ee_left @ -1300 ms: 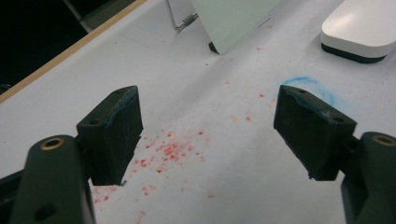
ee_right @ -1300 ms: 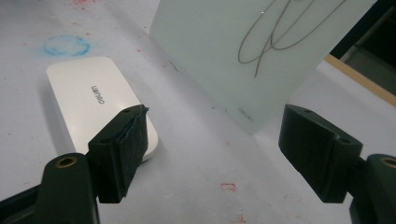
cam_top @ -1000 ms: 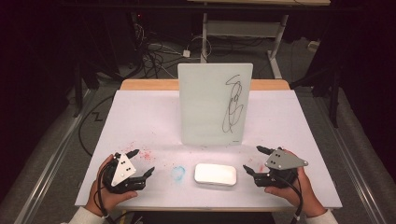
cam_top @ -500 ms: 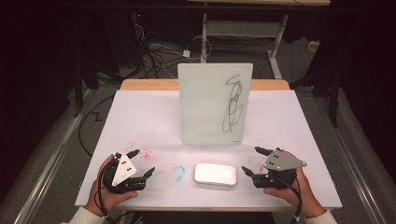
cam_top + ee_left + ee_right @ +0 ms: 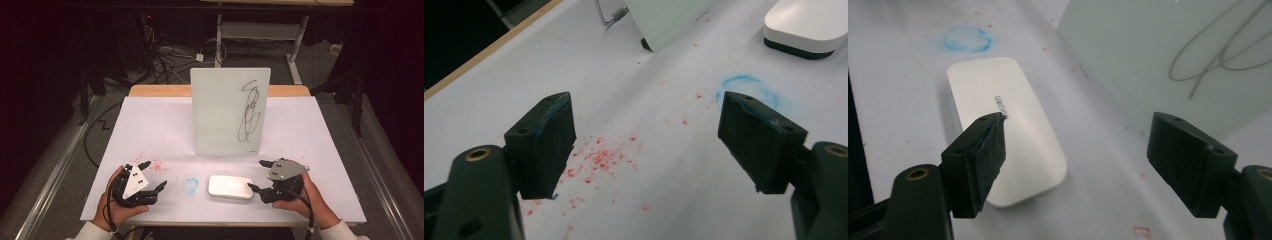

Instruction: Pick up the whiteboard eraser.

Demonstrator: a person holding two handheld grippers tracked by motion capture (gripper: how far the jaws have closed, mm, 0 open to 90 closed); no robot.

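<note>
Both grippers stand released: the right gripper [image 5: 260, 176], its jaws having just been opening with nothing pinched, sits at the right end of the white eraser [image 5: 230, 187], one jaw over the top. The eraser lies flat before the upright whiteboard [image 5: 230, 111], long axis left–right. The left gripper [image 5: 149, 175] waits well left of the eraser, farther off.

1. We see the eraser [image 5: 230, 187] lying on the table [image 5: 150, 130], near its front edge.
2. The board [image 5: 230, 112] stands behind it.
3. The left gripper [image 5: 147, 176] sits left of the eraser; the right gripper [image 5: 256, 176] is just right, seemingly not touching.
</note>
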